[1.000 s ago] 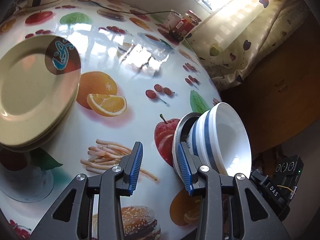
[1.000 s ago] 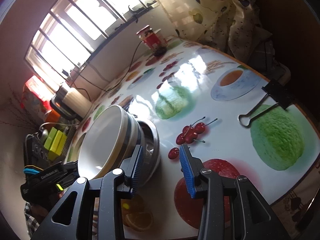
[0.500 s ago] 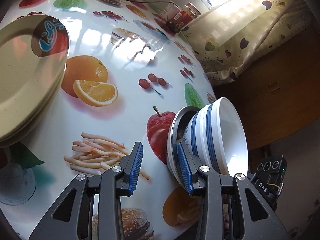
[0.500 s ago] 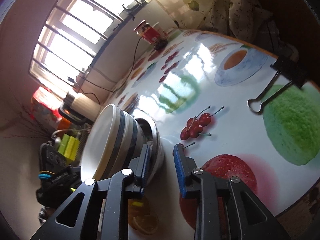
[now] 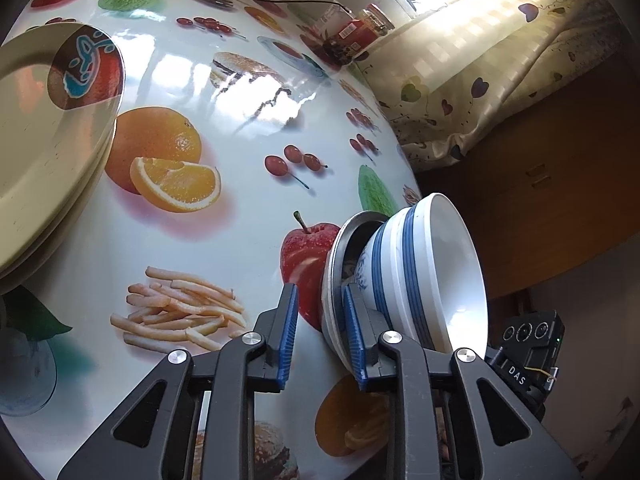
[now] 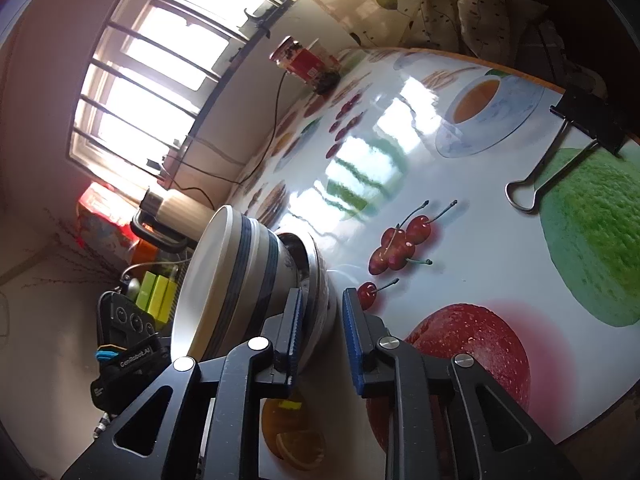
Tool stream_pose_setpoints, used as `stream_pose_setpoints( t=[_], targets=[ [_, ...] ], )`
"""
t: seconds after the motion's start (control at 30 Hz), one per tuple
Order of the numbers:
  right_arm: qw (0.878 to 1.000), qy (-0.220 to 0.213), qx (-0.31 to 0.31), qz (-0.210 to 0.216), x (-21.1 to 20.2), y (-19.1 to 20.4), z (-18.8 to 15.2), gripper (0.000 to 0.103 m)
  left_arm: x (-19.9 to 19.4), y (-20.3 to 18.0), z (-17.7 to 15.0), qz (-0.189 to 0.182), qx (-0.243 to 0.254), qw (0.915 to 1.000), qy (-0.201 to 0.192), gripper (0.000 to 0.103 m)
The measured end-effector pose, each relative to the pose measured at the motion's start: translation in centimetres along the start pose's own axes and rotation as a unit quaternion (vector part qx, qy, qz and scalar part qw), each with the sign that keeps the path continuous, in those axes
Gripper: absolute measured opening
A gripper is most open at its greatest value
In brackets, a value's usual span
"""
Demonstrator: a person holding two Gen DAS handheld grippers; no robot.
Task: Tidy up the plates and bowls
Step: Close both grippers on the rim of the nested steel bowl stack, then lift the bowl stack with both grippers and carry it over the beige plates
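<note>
A stack of bowls stands on the fruit-print table: white bowls with blue stripes (image 5: 424, 276) nested in a metal bowl (image 5: 340, 264). It also shows in the right wrist view (image 6: 236, 276). My left gripper (image 5: 320, 340) has its jaws either side of the metal bowl's rim, narrowly apart. My right gripper (image 6: 320, 336) straddles the opposite rim of the metal bowl (image 6: 316, 272) the same way. A stack of cream plates (image 5: 44, 132) lies at the left in the left wrist view.
Jars (image 5: 356, 28) and a cable stand at the table's far side by the window. A black binder clip (image 6: 572, 140) lies near the right table edge. A curtain (image 5: 500, 64) hangs beyond the table. A kettle (image 6: 176, 216) stands behind the bowls.
Both grippers have moved in onto the bowl stack and their jaws have narrowed around the metal bowl's rim. The stack looks more tilted in the views.
</note>
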State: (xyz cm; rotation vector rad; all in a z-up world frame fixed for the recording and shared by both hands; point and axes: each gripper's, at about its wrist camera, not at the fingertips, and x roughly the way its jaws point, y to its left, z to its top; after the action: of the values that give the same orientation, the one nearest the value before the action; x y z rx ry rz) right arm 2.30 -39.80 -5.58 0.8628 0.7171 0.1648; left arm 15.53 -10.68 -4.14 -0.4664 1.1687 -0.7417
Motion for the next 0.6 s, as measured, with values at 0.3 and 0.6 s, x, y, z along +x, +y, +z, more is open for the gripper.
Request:
stream_pose_setpoints(
  t=[0.3,0.6],
  targets=[
    [1.000,-0.001,-0.027,0.001,0.10,0.72,0.06,0.010,0.01,-0.92,-0.02,0.007,0.025,0.9996,-0.005,0.011],
    [1.000,-0.005,-0.021,0.007,0.14,0.57,0.00,0.010,0.08,-1.03,0.02,0.009,0.029,0.9995,-0.004,0.010]
  ],
)
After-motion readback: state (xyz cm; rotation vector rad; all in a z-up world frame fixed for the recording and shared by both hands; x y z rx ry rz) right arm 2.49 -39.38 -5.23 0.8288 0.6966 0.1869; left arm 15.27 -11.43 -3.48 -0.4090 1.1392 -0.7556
